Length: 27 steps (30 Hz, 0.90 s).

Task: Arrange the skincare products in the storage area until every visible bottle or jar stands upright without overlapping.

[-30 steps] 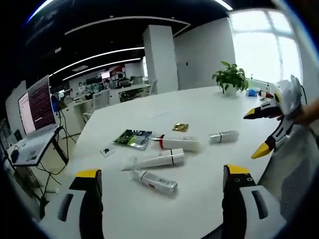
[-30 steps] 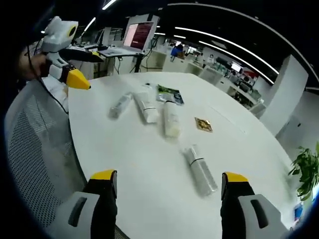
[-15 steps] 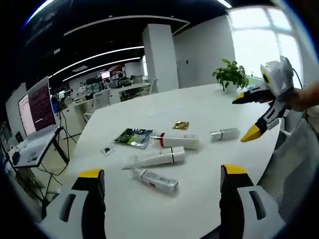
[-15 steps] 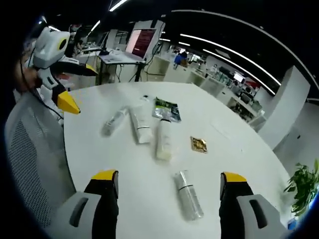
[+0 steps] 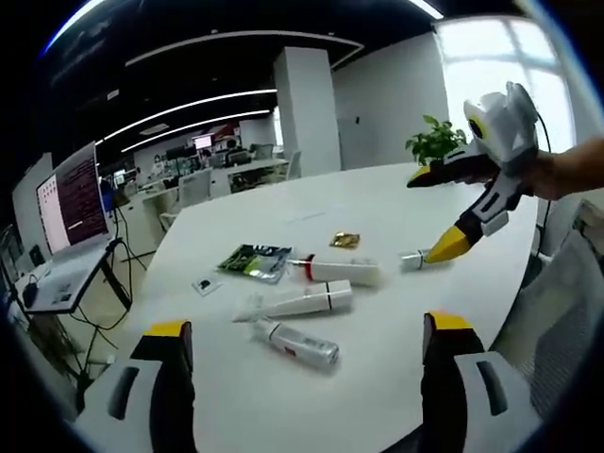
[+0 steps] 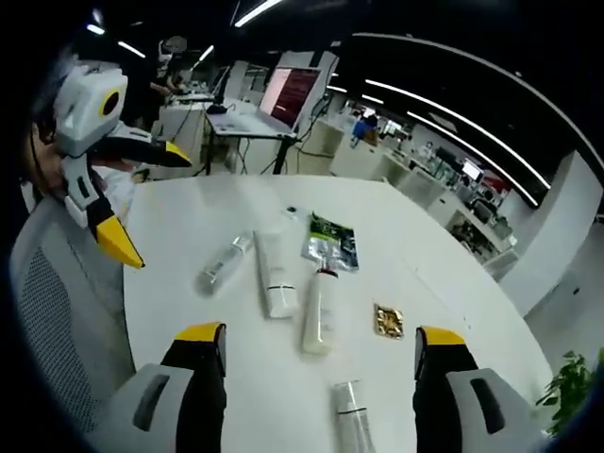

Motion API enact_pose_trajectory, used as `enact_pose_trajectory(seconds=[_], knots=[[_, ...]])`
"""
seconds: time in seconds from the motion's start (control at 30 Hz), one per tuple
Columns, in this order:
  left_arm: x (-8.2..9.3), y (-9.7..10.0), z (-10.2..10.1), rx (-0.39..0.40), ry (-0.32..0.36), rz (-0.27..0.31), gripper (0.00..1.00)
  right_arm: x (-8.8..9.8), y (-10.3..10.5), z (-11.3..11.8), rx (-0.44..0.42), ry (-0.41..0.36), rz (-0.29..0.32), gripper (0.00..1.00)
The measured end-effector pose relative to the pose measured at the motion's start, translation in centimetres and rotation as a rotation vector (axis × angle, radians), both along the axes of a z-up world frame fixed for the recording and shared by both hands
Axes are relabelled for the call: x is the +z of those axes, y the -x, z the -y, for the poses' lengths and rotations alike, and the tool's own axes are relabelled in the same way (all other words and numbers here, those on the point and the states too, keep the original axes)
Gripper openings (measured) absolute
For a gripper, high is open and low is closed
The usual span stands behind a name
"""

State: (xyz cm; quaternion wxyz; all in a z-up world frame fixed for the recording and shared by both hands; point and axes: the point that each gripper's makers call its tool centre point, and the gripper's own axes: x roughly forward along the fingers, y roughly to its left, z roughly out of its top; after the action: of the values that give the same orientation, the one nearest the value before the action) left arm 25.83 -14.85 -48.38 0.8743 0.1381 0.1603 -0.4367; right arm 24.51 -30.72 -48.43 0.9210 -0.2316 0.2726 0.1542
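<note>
Several skincare items lie flat on the white table [image 5: 283, 203]: a white tube [image 5: 297, 302], a small bottle [image 5: 297, 344], a white bottle with a red cap [image 5: 335, 272] and a small clear bottle [image 5: 411, 258]. In the right gripper view they are the small bottle [image 6: 224, 264], tube [image 6: 275, 283], white bottle [image 6: 321, 316] and clear bottle [image 6: 351, 415]. My left gripper [image 5: 309, 326] hovers open at the table's near edge, empty. My right gripper [image 5: 429, 217] is open in the air, its lower tip just over the clear bottle. The right gripper's own jaws [image 6: 319, 333] stand wide apart.
A green sachet [image 5: 250, 261], a gold sachet [image 5: 343, 241] and a small dark item [image 5: 202, 284] lie among the products. A potted plant [image 5: 436, 143] stands at the far side. A laptop [image 5: 66, 217] sits on a stand left. Mesh chair [image 6: 57, 330] beside the table edge.
The right gripper has swung in from the right over the table toward the clear bottle. The left gripper has held its place. Nothing on the table has moved.
</note>
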Motion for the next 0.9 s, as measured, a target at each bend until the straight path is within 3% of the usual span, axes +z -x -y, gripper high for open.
enact_pose_trajectory(seconds=[0.9], knots=[[-0.2, -0.4, -0.5, 0.033, 0.009, -0.022, 0.93, -1.7, -5.3, -3.3, 0.095, 0.0, -0.054, 0.79]])
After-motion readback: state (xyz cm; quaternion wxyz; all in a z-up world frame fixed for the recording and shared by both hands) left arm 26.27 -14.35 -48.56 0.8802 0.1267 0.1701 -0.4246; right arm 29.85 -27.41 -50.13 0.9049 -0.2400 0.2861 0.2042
